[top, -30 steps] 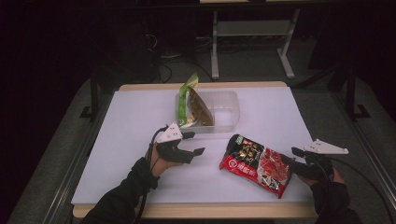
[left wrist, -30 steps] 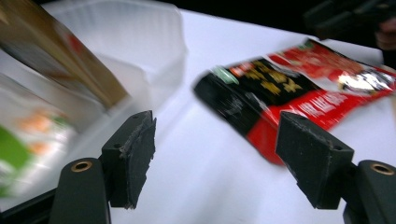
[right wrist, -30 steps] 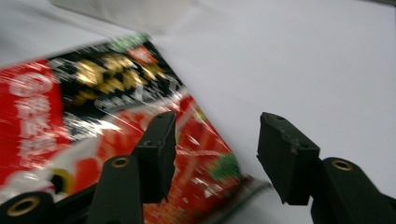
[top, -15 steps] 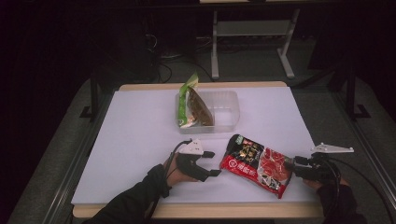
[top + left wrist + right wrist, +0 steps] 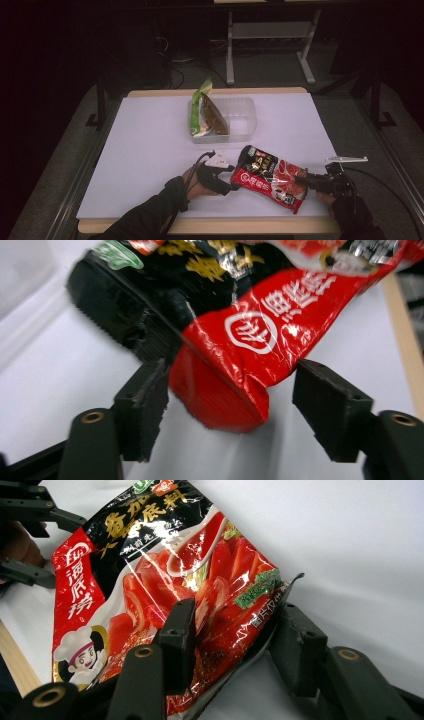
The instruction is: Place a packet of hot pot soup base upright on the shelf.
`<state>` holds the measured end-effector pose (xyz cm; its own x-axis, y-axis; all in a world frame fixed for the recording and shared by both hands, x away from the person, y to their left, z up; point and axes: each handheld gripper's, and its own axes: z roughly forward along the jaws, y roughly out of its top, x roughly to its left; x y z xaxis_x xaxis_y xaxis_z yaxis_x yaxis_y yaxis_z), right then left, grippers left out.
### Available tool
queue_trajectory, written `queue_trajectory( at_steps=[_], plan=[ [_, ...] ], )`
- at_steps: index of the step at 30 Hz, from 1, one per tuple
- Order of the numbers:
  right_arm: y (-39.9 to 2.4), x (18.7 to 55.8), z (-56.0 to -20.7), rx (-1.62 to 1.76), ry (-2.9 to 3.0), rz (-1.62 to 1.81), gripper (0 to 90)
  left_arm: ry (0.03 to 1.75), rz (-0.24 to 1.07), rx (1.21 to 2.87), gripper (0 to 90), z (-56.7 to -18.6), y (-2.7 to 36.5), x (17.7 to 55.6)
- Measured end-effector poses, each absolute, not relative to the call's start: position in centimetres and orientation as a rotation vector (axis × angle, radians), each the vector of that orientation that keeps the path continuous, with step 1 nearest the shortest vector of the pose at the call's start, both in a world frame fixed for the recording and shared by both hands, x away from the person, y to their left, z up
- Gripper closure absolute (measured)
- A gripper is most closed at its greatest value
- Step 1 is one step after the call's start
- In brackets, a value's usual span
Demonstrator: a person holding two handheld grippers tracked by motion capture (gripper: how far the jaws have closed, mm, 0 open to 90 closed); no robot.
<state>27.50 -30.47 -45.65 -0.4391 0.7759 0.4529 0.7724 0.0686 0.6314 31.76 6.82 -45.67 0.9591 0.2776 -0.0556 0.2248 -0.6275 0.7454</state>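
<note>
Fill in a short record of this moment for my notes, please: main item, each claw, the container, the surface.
main item: red and black food packet, lying flat on the table
left claw: open, packet's corner between its jaws, pads not pressing
right claw: jaws have just been closing around the packet's edge; one pad touches it, grip not clearly firm
container: clear plastic tub, behind the packet, with a green snack bag standing in it
surface: white table with a wooden edge

red sauce pouch (image 5: 150,595) w/ white Chinese chars "海底捞", round white logo, chef cartoon
</note>
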Motion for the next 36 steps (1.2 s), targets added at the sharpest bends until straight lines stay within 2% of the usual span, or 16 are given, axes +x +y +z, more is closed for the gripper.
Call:
queue_trajectory(
  at_steps=[2, 8, 11, 14, 17, 20, 23, 26, 28, 30, 33, 36],
  plan=[
    [-30.0, 27.5, -45.6, 1.654, 2.307, 1.353, 54.9, 0.307, 0.143, 2.299, 32.3, -45.7, 6.6, 31.4],
    [-28.7, 27.6, -45.8, 1.631, 2.343, 1.379, 55.6, 0.31, 0.139, 2.287, 46.4, -45.6, 7.3, 31.4],
    [-28.7, 27.6, -45.8, 1.618, 2.354, 1.385, 55.5, 0.366, 0.167, 2.262, 55.3, -45.6, 7.8, 31.7],
    [-28.5, 27.6, -45.8, 1.605, 2.362, 1.384, 55.2, 0.462, 0.139, 2.149, 66.5, -45.3, 8.9, 32.4],
    [-28.1, 27.7, -45.8, 1.58, 2.376, 1.378, 55.1, 0.519, 0.087, 2.08, 69.2, -45.3, 9.6, 32.9],
    [-27.7, 27.7, -45.7, 1.572, 2.379, 1.363, 55.1, 0.541, 0.029, 2.023, 67.7, -45.2, 9.9, 33.1],
    [-27.6, 27.7, -45.7, 1.563, 2.384, 1.363, 55.2, 0.549, -0.051, 1.956, 59.0, -45.1, 10.0, 33.3],
    [-27.4, 27.7, -45.7, 1.557, 2.382, 1.364, 56.3, 0.574, -0.123, 1.888, 36.9, -44.7, 9.8, 33.3],
    [-26.9, 27.6, -45.7, 1.546, 2.382, 1.362, 57.2, 0.601, -0.119, 1.835, 34.1, -44.3, 10.0, 33.5],
    [-26.2, 27.5, -45.4, 1.52, 2.36, 1.344, 58.3, 0.577, -0.195, 1.789, 38.7, -44.2, 10.1, 33.5],
    [-25.5, 27.4, -45.2, 1.492, 2.369, 1.326, 58.6, 0.562, -0.061, 1.954, 36.1, -44.4, 8.8, 32.6],
    [-25.5, 27.5, -45.4, 1.502, 2.369, 1.33, 58.5, 0.585, -0.047, 1.973, 30.2, -44.7, 8.7, 32.5]
  ],
)
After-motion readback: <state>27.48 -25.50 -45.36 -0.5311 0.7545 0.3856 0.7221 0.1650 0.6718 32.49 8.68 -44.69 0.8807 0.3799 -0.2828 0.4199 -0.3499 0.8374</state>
